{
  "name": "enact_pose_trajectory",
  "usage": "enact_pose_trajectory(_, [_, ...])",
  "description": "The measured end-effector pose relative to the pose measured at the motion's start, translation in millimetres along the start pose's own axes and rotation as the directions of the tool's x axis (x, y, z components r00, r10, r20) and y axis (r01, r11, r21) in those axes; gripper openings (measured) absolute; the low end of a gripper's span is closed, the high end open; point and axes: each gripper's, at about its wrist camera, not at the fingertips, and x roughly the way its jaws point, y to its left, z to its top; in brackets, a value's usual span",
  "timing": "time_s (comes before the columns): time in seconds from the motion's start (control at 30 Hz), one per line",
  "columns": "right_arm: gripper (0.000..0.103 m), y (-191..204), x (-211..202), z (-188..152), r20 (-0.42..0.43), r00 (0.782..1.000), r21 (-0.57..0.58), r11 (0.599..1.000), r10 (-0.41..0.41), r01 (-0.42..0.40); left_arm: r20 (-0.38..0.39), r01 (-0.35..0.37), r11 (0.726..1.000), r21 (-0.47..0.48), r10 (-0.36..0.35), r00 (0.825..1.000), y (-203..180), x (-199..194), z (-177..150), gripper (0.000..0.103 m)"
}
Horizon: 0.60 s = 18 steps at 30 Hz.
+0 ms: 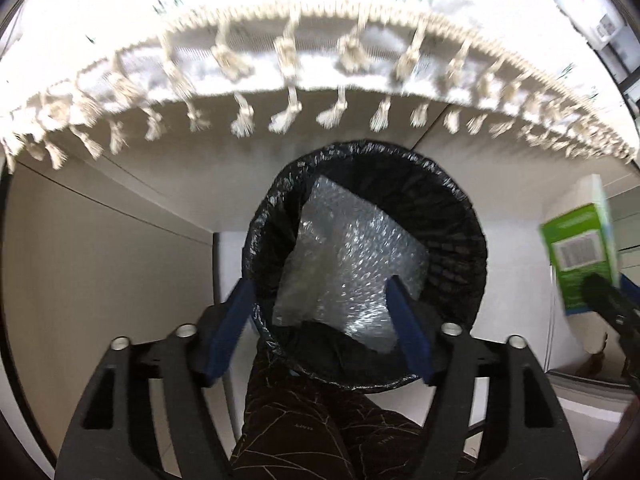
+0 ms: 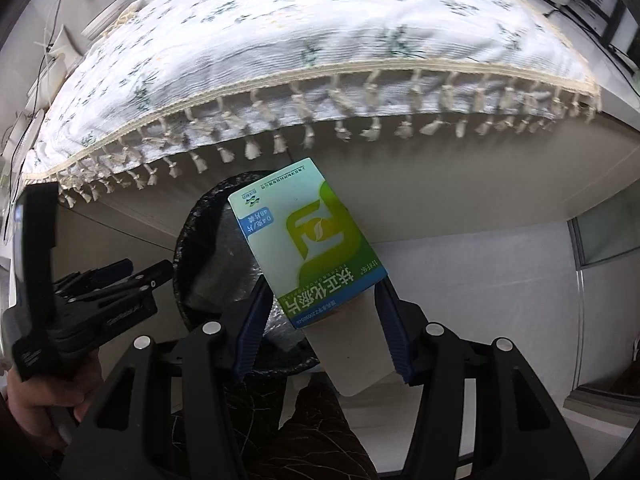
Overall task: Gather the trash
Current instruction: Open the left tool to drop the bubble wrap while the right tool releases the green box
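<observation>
Hovering open and empty, the left tongs (image 1: pixel 320 312) clear the bin (image 1: pixel 460 208); right tongs (image 2: pixel 320 320) (gripping the box (image 2: pixel 308 236)) should centre above before releasing.

Bin liner (image 1: pixel 460 216): thin black plastic, crinkled, glossy. Bubble wrap (image 1: pixel 352 256): clear plastic, shiny, pimpled. Carton (image 2: pixel 316 240): printed cardboard, smooth, slight sheen. Tablecloth (image 2: pixel 280 40): white woven cloth, ribbed, matt, with knotted cream tassels.
</observation>
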Motion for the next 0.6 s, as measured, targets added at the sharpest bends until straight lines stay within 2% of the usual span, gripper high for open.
enact_pose_trajectory(0.17, [0.051, 20, 11, 5, -0.009, 1.0, -0.033, 0.999, 0.03, -0.03, 0.049, 0.018, 1.0, -0.01, -0.018, 0.999, 9, -25, -1, 0.096])
enact_pose_trajectory(0.6, [0.052, 58, 34, 17, -0.025, 0.998, -0.083, 0.995, 0.057, -0.059, 0.104, 0.026, 0.998, -0.063, -0.019, 0.994, 43, -62, -7, 0.097])
